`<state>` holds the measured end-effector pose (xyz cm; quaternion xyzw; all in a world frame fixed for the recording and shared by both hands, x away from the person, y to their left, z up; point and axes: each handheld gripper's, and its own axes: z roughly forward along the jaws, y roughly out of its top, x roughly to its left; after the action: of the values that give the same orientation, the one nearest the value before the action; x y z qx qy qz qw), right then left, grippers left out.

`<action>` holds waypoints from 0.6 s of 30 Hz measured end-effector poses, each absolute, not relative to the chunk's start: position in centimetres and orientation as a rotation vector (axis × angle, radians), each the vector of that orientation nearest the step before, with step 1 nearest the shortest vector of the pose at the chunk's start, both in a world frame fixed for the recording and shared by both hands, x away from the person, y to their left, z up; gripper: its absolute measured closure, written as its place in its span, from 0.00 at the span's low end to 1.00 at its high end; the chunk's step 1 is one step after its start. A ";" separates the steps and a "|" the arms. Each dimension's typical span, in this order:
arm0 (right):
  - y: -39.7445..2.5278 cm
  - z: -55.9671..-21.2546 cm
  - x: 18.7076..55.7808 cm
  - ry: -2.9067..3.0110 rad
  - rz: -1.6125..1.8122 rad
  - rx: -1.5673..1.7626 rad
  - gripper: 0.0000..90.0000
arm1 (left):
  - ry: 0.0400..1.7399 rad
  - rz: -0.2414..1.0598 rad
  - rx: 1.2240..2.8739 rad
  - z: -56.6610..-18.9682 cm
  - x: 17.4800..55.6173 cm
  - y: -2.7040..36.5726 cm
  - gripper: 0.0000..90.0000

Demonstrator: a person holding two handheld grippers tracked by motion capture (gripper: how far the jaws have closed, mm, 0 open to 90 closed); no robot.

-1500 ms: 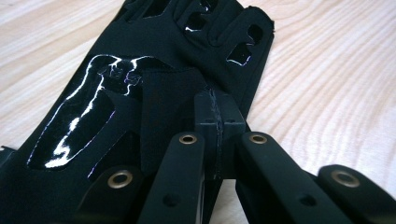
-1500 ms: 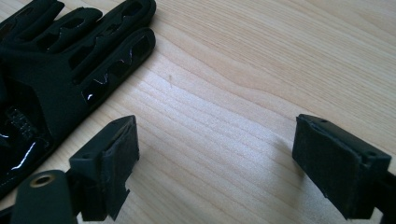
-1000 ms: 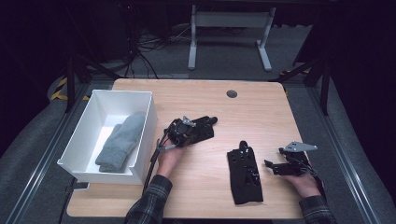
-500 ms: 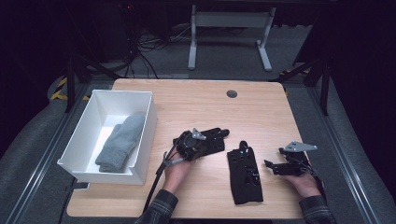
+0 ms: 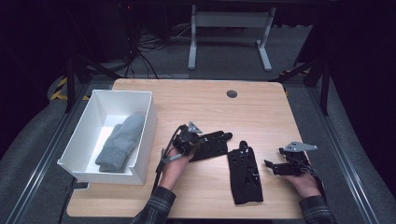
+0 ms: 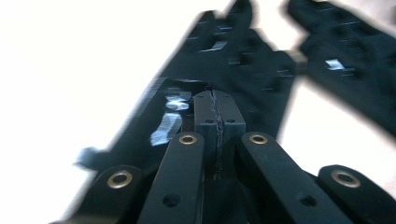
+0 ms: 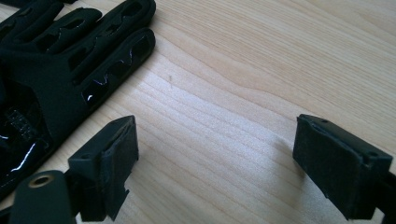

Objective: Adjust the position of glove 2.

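Two black gloves lie on the wooden table [image 5: 196, 102]. My left gripper [image 5: 200, 143] is shut on the cuff edge of the left glove [image 5: 214, 144], whose fingers point right. In the left gripper view the jaws [image 6: 215, 100] are pressed together over this glove [image 6: 243, 60], and the second glove [image 6: 345, 56] lies beyond it. That second glove [image 5: 245, 173] lies flat near the front edge. My right gripper [image 5: 273, 167] rests just right of it, open, with bare wood between its pads [image 7: 116, 154]. The glove's fingers [image 7: 56, 60] show at the upper left of the right gripper view.
A white bin [image 5: 93, 161] stands on the left side of the table with a folded grey cloth [image 5: 121, 140] inside. A dark round grommet [image 5: 231, 94] sits near the table's far edge. A desk frame stands on the floor behind.
My left gripper has dragged its glove to the right and toward the front, close to the second glove. The right gripper has stayed put.
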<state>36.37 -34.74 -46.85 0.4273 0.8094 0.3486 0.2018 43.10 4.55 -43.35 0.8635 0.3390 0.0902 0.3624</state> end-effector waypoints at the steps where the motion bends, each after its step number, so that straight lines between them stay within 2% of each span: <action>1: -34.7 -46.8 36.4 2.260 0.974 1.193 0.16 | 0.895 0.250 2.210 -43.4 43.7 5.0 1.00; 8: -34.7 -46.9 36.4 2.261 0.975 1.193 0.16 | 0.967 0.210 2.250 -45.0 46.0 6.1 1.00; 18: -34.7 -46.9 36.4 2.262 0.973 1.191 0.16 | 0.958 0.196 2.318 -44.9 44.9 5.8 1.00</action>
<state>36.38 -34.74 -46.86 0.4265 0.8100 0.3485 0.2015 44.92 5.76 -44.90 0.8767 0.3622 0.0743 0.3078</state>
